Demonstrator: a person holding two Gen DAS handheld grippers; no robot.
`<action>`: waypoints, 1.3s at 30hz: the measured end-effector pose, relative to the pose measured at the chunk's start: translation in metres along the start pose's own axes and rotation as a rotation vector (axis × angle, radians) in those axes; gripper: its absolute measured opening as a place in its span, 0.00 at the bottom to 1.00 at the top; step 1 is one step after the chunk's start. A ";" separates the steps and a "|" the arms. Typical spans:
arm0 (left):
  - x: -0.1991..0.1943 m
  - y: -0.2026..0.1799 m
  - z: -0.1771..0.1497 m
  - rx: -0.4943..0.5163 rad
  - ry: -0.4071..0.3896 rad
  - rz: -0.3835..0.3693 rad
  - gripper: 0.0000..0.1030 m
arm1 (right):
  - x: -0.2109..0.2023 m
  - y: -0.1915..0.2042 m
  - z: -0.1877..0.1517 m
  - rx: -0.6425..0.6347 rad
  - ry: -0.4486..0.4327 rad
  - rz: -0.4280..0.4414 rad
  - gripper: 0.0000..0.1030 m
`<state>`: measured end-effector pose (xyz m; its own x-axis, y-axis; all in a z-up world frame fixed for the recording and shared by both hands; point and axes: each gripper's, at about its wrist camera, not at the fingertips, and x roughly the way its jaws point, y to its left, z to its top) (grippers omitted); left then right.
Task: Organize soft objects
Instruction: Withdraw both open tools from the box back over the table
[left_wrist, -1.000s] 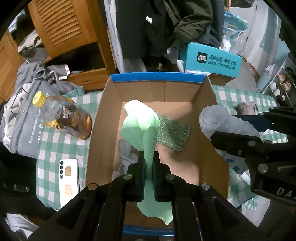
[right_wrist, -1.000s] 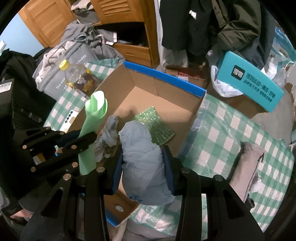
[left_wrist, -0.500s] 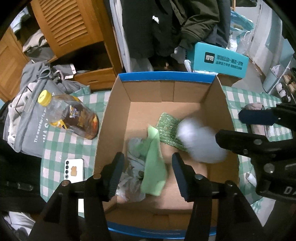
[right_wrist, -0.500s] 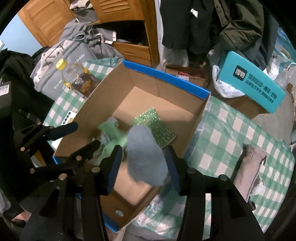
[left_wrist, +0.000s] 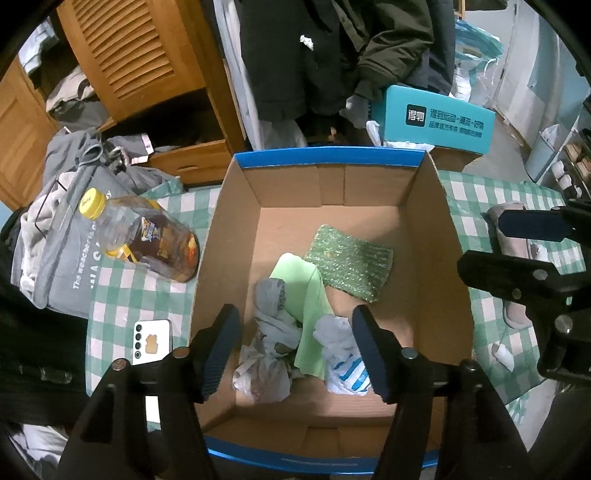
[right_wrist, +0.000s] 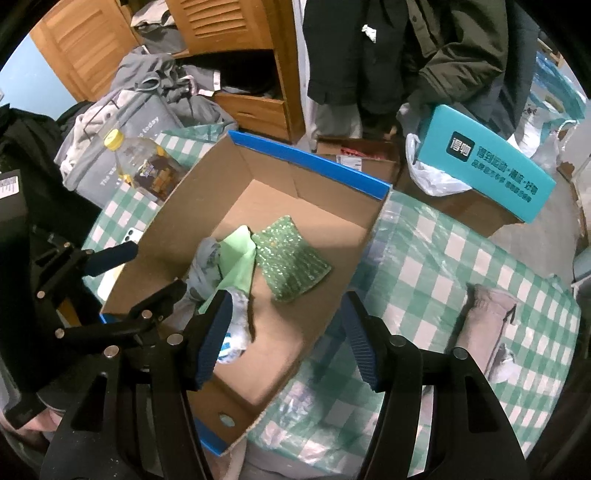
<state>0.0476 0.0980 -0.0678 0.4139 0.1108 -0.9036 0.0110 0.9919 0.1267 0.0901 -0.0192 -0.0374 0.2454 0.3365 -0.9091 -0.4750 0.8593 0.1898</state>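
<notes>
One cardboard box (left_wrist: 424, 236) with blue-edged flaps stands open on the green-checked tablecloth (right_wrist: 461, 266), and four soft things lie inside it: one sparkly green cloth (left_wrist: 351, 266) flat on the floor of the box, one light green cloth (left_wrist: 306, 302) partly over it, one crumpled grey cloth (left_wrist: 269, 332) to its left, and one pale grey bundle (left_wrist: 336, 343) with a blue-striped white patch (nearest the camera). One more soft thing, a grey-pink slipper (right_wrist: 484, 325), lies outside on the tablecloth, well apart from the box.

Two grippers hang above the box. The left gripper (left_wrist: 295, 354) has its jaws opening, with nothing pressed between the pads; the cloths lie below them. The right gripper (right_wrist: 284, 339) is likewise opening and holds nothing.

Left of the box stand one yellow-capped bottle (left_wrist: 147, 236) and one white phone (left_wrist: 151, 341). One teal carton (left_wrist: 436, 120) sits beyond.
</notes>
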 end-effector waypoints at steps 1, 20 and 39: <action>0.000 -0.001 0.000 0.002 0.000 -0.001 0.65 | -0.001 0.000 -0.001 -0.002 -0.002 -0.005 0.60; -0.012 -0.041 0.005 0.070 -0.012 -0.019 0.75 | -0.020 -0.044 -0.037 0.031 0.001 -0.067 0.61; -0.022 -0.094 0.009 0.176 -0.023 -0.010 0.78 | -0.035 -0.100 -0.075 0.107 0.001 -0.088 0.61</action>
<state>0.0452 0.0018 -0.0563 0.4338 0.0979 -0.8957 0.1736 0.9664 0.1897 0.0656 -0.1460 -0.0525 0.2817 0.2575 -0.9243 -0.3587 0.9217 0.1475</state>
